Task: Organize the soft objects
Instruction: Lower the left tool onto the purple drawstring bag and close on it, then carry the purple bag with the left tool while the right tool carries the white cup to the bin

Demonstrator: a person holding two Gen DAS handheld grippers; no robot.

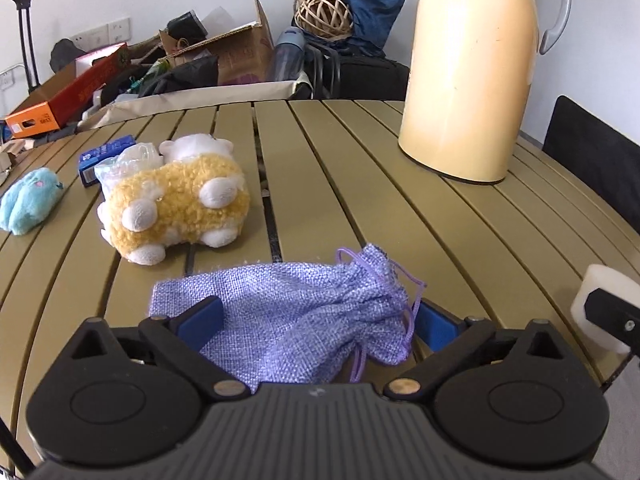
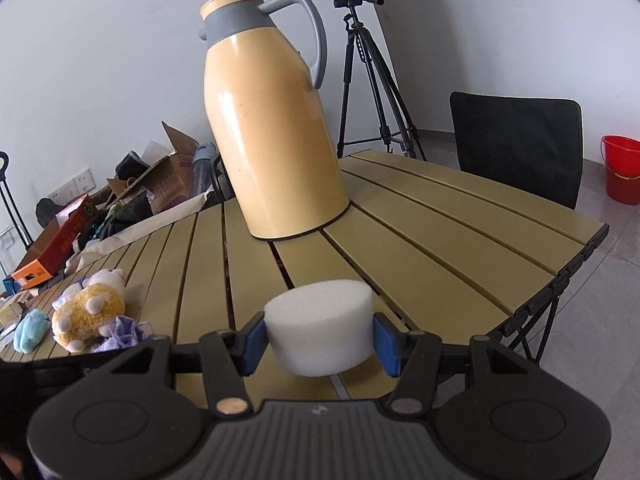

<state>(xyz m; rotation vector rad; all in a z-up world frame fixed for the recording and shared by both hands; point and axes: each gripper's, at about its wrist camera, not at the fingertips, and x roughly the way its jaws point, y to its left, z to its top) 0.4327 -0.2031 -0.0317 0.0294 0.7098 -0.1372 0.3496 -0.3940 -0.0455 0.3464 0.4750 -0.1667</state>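
Working over the slatted tabletop (image 1: pixel 360 152), we are hovering the left gripper (image 1: pixel 316 320), jaws spread wide, around the purple pouch (image 1: pixel 292 308) lying between them, while the right gripper (image 2: pixel 318 340) is clenching the white sponge (image 2: pixel 320 332) clear for sorting.

Left hand-held gripper (image 1: pixel 316 318), right hand-held gripper (image 2: pixel 320 344): black ribbed bodies, blue pads, brass pivot pins.

2 plush toys (image 1: pixel 176 204) (image 1: pixel 28 200), 1 purple pouch (image 1: pixel 296 312), 1 foam puck (image 2: pixel 320 336), 1 thermos (image 2: pixel 272 120), 1 blue box (image 1: pixel 105 156)
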